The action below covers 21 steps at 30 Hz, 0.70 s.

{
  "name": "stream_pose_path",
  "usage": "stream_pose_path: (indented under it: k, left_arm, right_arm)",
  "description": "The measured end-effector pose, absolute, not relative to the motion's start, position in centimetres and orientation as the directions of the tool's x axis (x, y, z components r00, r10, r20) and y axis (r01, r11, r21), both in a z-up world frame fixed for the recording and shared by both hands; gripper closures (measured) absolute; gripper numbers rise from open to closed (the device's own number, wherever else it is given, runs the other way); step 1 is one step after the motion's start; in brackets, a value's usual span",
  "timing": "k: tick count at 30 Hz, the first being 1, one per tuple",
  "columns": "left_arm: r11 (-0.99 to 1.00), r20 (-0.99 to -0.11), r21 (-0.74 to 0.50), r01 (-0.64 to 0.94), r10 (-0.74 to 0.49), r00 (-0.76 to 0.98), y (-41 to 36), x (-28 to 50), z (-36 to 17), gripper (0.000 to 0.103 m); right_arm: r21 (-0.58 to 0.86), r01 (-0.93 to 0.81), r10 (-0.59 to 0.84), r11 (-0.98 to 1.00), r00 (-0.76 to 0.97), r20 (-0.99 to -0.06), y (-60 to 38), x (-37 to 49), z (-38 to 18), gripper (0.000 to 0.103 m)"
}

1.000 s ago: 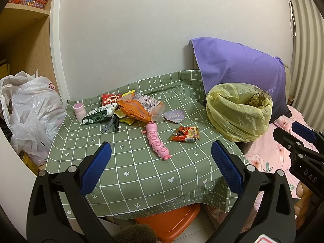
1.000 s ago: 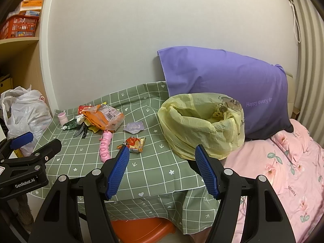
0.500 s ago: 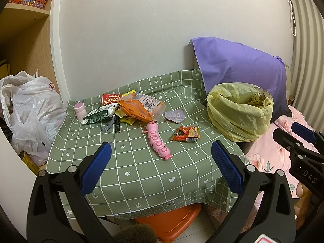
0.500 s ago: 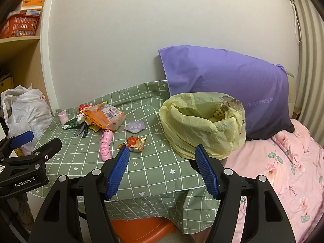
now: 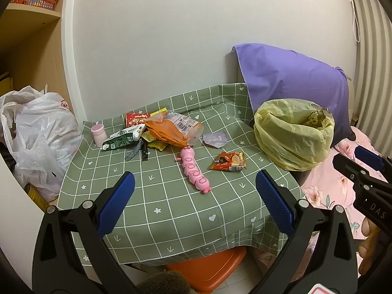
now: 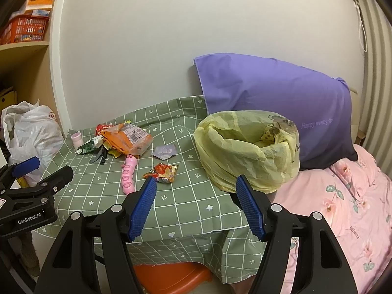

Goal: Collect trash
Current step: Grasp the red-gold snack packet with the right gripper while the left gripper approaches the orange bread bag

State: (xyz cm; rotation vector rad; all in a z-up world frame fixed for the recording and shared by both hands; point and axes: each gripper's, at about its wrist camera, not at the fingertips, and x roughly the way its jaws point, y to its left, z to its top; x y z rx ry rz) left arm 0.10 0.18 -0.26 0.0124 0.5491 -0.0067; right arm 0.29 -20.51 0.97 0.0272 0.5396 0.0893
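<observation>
A green checked table point(image 5: 171, 210) holds trash: an orange bag point(image 5: 171, 128), a green-white wrapper point(image 5: 121, 140), a red packet point(image 5: 136, 118), a small red snack wrapper point(image 5: 229, 161) and a purple wrapper point(image 5: 214, 138). A yellow trash bag point(image 5: 292, 137) stands open at the table's right edge; it also shows in the right wrist view point(image 6: 247, 149). My left gripper point(image 5: 196, 203) is open and empty above the table's near edge. My right gripper point(image 6: 197, 208) is open and empty, in front of the bag and the snack wrapper point(image 6: 163, 171).
A pink caterpillar toy point(image 5: 194, 171) lies mid-table, a pink cup point(image 5: 98, 133) at the far left. A white plastic bag point(image 5: 39, 137) sits left of the table. A purple pillow point(image 6: 274, 105) and pink bedding point(image 6: 343, 201) lie right. An orange stool point(image 5: 208, 267) stands under the table.
Both grippers have drifted very slightly; the scene shifts a little in both views. Nothing on the table moved, and both grippers stay open.
</observation>
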Motion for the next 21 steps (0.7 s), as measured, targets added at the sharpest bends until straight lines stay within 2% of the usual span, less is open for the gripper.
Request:
stream_pose_path:
  k: [11, 21]
  left_arm:
    - [0.999, -0.536, 0.008, -0.033, 0.032, 0.843, 2.9, 3.2, -1.8, 0.009]
    - [0.99, -0.57, -0.029, -0.137, 0.096, 0.816, 10.1, 11.9, -4.6, 0.009]
  right_arm:
    - [0.043, -0.106, 0.112, 0.993, 0.827, -0.551, -19.1, 4.9, -0.4, 0.039]
    - [0.034, -0.164, 0.151, 0.986, 0.783, -0.603, -15.3, 12.2, -2.7, 0.039]
